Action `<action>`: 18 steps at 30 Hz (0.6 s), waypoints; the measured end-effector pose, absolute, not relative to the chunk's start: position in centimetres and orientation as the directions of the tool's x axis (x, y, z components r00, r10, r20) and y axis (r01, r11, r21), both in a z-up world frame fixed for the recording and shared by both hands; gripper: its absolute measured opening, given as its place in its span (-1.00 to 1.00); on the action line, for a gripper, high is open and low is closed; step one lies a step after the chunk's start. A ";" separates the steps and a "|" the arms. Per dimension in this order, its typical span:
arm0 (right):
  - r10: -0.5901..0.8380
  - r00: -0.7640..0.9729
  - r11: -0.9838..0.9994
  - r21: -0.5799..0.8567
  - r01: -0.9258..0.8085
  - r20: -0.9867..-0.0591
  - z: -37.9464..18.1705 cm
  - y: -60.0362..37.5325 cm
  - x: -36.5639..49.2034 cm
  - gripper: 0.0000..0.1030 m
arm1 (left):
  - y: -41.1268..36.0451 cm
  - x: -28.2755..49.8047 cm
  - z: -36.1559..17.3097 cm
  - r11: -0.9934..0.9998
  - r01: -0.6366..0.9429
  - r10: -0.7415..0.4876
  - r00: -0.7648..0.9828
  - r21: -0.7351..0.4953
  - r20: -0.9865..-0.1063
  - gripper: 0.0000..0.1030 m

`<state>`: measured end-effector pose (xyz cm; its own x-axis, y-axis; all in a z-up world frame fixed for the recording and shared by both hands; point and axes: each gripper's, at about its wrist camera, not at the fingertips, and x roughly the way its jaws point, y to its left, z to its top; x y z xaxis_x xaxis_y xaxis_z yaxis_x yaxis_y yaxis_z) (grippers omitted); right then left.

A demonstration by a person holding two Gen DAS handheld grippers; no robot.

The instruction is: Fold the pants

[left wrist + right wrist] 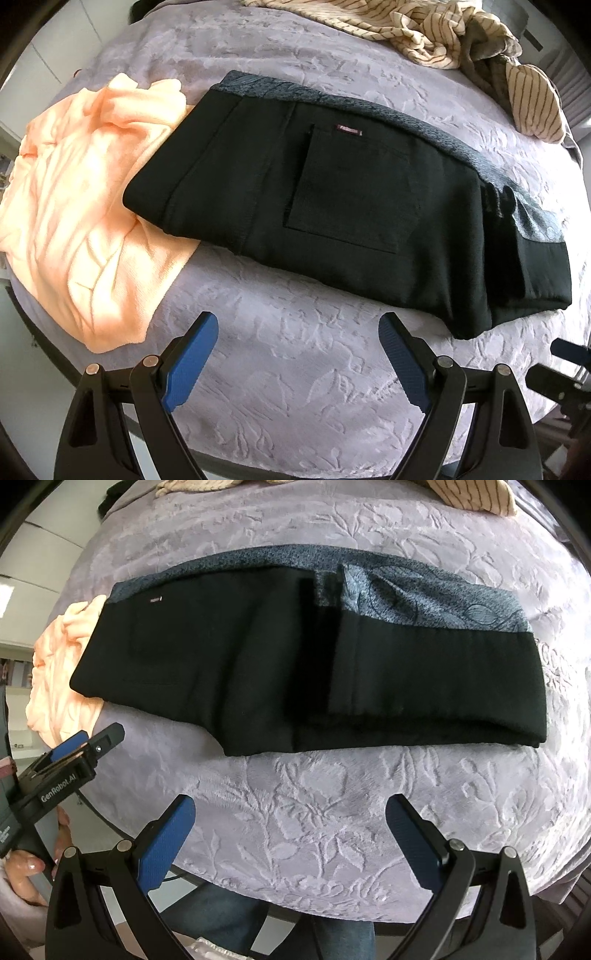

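Lying folded on the lilac bedspread is one pair of black pants, its long axis running from 9 to 3 o'clock. One peach towel lies at 9 o'clock under its end, one striped garment at 1 o'clock. Left gripper and right gripper are both spread wide, holding nothing.

One pants, one peach towel, one striped garment.

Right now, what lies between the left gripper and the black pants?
Only bare lavender bedspread lies between the open left gripper and the near edge of the folded black pants, as the left wrist view shows. The peach garment sits off to the left.
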<state>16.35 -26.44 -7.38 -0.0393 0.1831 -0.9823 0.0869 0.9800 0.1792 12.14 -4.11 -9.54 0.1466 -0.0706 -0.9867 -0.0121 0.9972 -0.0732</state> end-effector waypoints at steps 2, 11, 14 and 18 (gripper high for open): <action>0.187 -0.046 0.979 0.183 0.090 -0.981 -7.8 -26.3 16.3 0.99 | -3.8 12.2 -9.7 0.998 -0.017 -0.065 0.150 -0.068 -0.987 0.74; 0.200 -0.059 0.975 0.193 0.109 -0.978 -9.3 -25.4 16.3 0.99 | -2.3 13.3 -10.9 0.997 -0.047 -0.060 0.153 -0.068 -0.986 0.74; 0.201 -0.064 0.976 0.194 0.103 -0.978 -9.5 -25.0 16.4 0.99 | -1.8 13.6 -11.3 0.995 -0.063 -0.073 0.153 -0.083 -0.986 0.74; 0.201 -0.069 0.976 0.194 0.097 -0.977 -9.7 -24.6 16.5 0.99 | -0.7 14.1 -11.9 0.987 -0.095 -0.112 0.146 -0.127 -0.983 0.74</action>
<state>16.52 -24.63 -9.65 -0.0687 0.2014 -0.9771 0.0965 0.9762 0.1944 14.08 -0.74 -11.89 0.1460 -0.1123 -0.9829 -0.0946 0.9874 -0.1269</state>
